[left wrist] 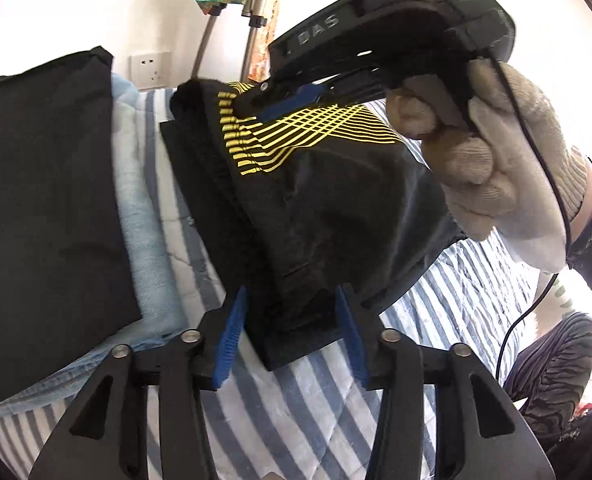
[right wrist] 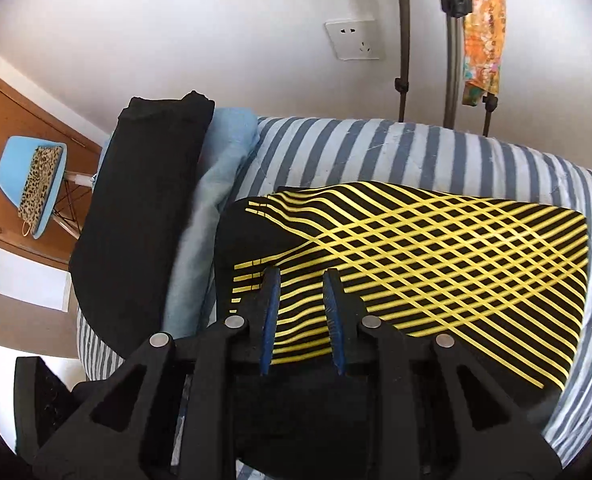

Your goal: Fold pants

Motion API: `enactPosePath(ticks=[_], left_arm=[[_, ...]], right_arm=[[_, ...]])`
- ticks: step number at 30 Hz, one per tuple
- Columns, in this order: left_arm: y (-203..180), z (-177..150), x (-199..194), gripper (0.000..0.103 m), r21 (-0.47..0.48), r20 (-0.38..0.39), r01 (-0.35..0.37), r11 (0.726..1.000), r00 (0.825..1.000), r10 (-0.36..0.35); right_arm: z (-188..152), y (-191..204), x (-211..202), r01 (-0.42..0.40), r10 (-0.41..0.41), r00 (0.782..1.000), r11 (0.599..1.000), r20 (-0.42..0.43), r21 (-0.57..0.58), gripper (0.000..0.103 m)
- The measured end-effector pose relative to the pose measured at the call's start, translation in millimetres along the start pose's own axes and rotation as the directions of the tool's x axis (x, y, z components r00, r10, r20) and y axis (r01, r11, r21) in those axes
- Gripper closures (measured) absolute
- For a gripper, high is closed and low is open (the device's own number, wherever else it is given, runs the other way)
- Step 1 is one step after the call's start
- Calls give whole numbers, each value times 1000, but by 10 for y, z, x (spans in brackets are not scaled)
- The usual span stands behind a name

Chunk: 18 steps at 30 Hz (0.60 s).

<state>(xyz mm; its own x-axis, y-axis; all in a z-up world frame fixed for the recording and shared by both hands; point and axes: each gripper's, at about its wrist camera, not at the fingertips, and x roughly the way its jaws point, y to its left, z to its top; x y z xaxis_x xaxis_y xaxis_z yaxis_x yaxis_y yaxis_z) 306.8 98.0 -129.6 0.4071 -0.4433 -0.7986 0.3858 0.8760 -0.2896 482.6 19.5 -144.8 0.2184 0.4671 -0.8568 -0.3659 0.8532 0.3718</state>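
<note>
Black pants [left wrist: 320, 208] with a yellow line print lie folded on the striped bed sheet [left wrist: 296, 412]. My left gripper [left wrist: 291, 289] is open, and its blue pads [left wrist: 227, 336] straddle the near folded end of the pants without squeezing it. My right gripper [left wrist: 263, 100], held by a gloved hand [left wrist: 492, 160], bites the far end at the yellow print. In the right wrist view the right gripper [right wrist: 300, 272] is shut on the pants [right wrist: 436, 264], with the printed cloth bunched between its blue pads [right wrist: 269, 320].
To the left lies a folded black garment [right wrist: 143, 216] on top of folded light-blue denim [right wrist: 211, 208]. Behind the bed are a wall with a socket [right wrist: 354, 39], metal stand legs [right wrist: 452, 52] with colourful cloth, and a blue chair [right wrist: 27, 184] holding a leopard pouch.
</note>
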Motion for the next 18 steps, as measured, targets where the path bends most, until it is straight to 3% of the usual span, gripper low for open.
enactPosePath(ticks=[2, 3, 5, 7, 13, 18], left_arm=[[43, 11, -159, 55, -3, 24, -28, 1000, 999, 28], [64, 39, -243, 55, -3, 44, -46, 999, 998, 46], [92, 146, -364, 55, 15, 79, -77, 997, 994, 75], [108, 281, -393, 55, 36, 110, -105, 994, 989, 101], [10, 794, -101, 55, 73, 119, -112, 991, 987, 103], [-30, 1048, 192, 55, 101, 107, -160, 982, 983, 150]], right_arm=[[32, 56, 136, 19, -20, 999, 1000, -25, -25, 79], [27, 32, 104, -14, 14, 1000, 1000, -25, -11, 79], [-48, -46, -107, -102, 102, 995, 995, 2, 15, 79], [-200, -148, -419, -100, 100, 994, 995, 52, 9, 79], [-880, -513, -1100, 18, -20, 990, 1000, 139, 12, 79], [-1332, -712, -1261, 114, -112, 979, 993, 169, -2, 79]])
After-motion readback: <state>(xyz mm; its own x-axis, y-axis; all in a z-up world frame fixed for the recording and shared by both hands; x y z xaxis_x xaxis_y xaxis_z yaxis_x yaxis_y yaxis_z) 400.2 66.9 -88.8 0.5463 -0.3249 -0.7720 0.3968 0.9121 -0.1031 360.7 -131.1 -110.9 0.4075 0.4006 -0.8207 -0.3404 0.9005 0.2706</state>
